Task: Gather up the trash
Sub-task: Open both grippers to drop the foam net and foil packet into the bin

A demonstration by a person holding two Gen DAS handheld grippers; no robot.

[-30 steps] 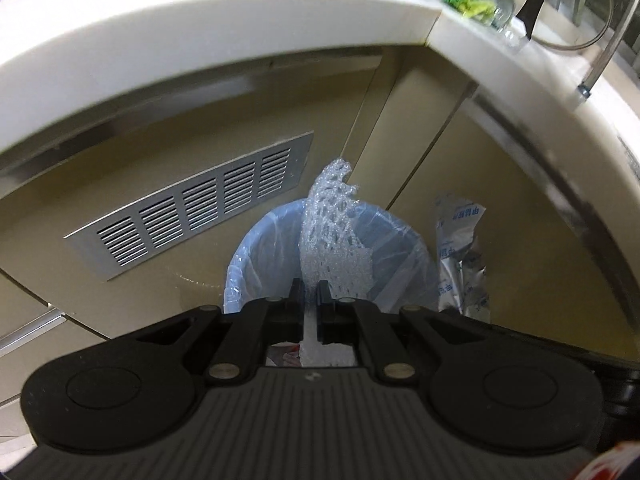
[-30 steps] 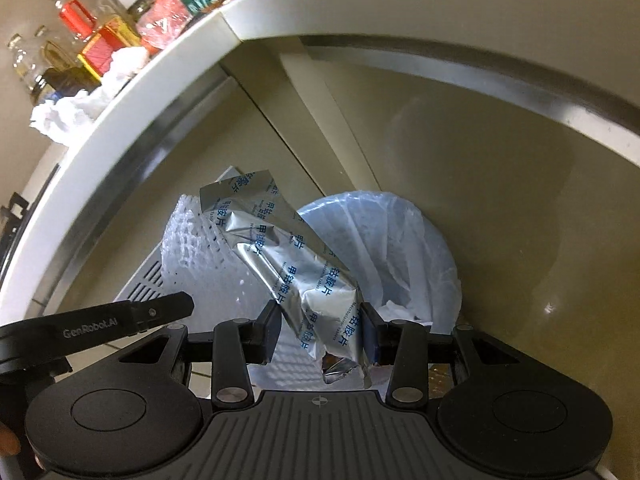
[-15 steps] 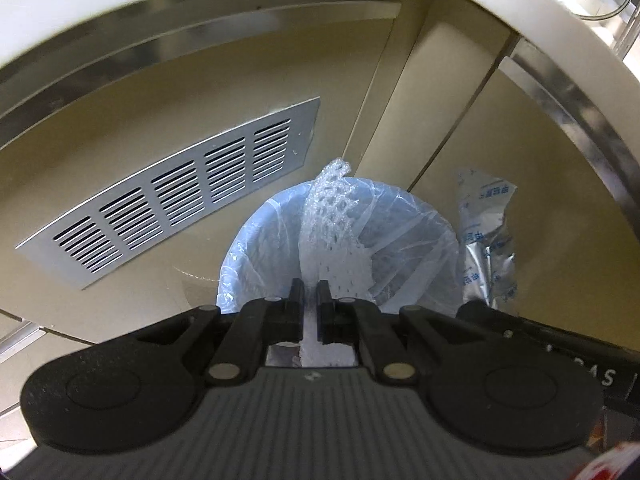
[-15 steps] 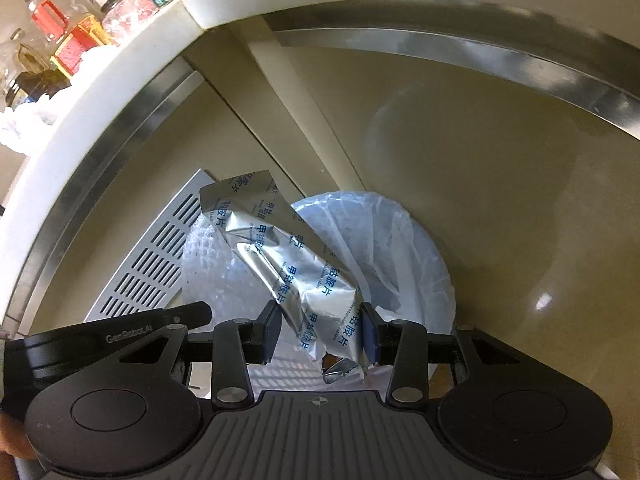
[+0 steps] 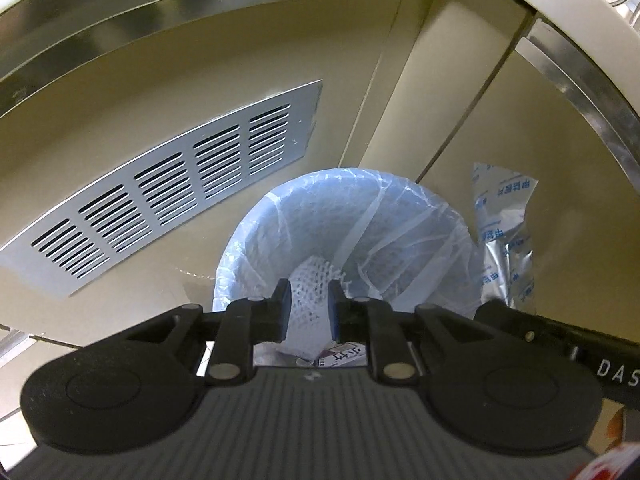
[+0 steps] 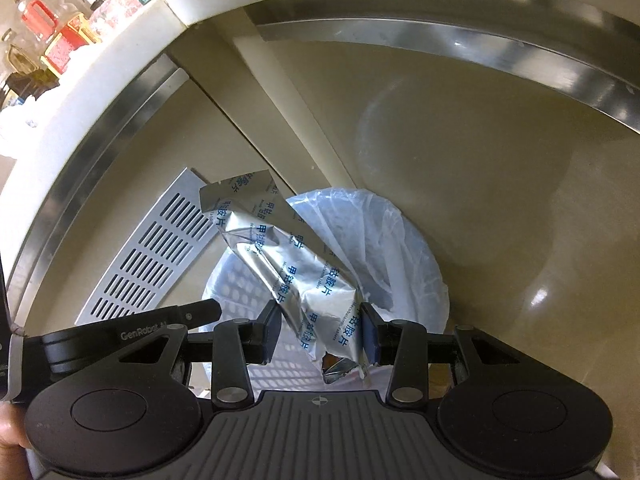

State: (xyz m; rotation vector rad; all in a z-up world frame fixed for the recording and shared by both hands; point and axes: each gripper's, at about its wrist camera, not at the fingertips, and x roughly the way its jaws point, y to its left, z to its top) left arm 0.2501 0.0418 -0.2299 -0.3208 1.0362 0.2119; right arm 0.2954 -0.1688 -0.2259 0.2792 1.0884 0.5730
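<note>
- Left gripper: poised over the bin, jaws opening; white foam net sits between the pads, apparently no longer pinched and slipping down into the liner.
- Right gripper: clamped on a crumpled silver foil packet with blue print, held above the bin's near rim.
- Trash bin: round, lined with a pale blue plastic bag, standing on the floor in the cabinet corner, just beside a louvred vent plate.
- Step in hand, as judged: dropping the net.
- Handling note: part the left jaws fully and hold steady over the opening until the net falls clear; foam mesh may snag on a pad.
- Follow-on note: centre the packet over the bin's mouth before letting go.
</note>
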